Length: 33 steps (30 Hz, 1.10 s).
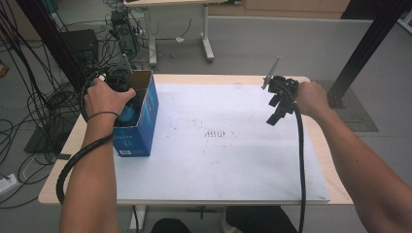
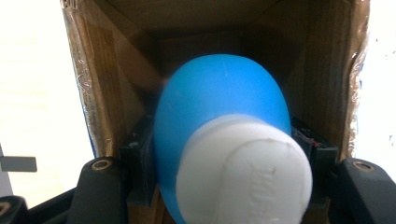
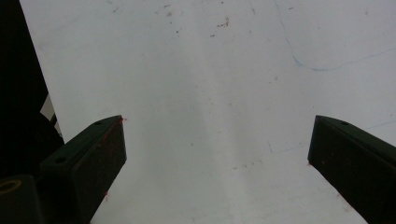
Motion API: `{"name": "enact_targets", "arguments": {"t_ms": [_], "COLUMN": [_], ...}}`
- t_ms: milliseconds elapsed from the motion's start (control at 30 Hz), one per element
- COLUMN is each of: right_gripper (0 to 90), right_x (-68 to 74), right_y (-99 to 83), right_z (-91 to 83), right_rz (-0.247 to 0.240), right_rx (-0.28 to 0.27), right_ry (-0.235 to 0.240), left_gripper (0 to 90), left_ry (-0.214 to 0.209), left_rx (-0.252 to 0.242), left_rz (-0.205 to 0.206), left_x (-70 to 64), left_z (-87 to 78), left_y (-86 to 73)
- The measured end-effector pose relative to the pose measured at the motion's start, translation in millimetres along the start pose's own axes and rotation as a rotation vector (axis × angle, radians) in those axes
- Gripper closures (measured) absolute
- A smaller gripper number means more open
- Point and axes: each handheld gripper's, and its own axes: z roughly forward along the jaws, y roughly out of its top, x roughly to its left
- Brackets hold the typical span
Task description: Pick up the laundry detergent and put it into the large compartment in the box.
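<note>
Left gripper view: the left gripper [image 2: 219, 186] clamps a blue bottle [image 2: 219, 107] — white cap [image 2: 245, 172] nearest, cardboard box [image 2: 100, 84] walls crowding both sides. The right gripper [image 3: 217, 163] gapes wide over the bare white mat [image 3: 210, 70].

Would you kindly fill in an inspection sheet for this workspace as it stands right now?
Surface: white mat on a wooden table, with small dark specks near its middle.
Job's things: blue bottle with a white cap inside the open blue cardboard box at the mat's left edge.
Clutter: nothing seen.
Grippers: left gripper is inside the box, fingers closed on the bottle's sides; right gripper is open above bare mat.
Cables: one cable trails from each gripper along the forearm.
Surroundings: grey floor, tangled wires at left, another table behind.
</note>
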Motion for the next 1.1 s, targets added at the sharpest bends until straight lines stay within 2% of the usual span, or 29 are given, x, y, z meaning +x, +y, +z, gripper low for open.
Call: {"name": "enact_targets", "arguments": {"t_ms": [1100], "right_gripper": [4.0], "right_x": [-0.7], "right_y": [-2.3], "right_z": [-1.1], "right_rz": [0.006], "right_rx": [-0.002], "right_ry": [-0.001], "left_gripper": [37.7], "left_ry": [-0.007], "left_rx": [-0.004], "left_rz": [-0.010], "left_x": [3.0], "left_z": [0.2], "left_y": [-0.8]}}
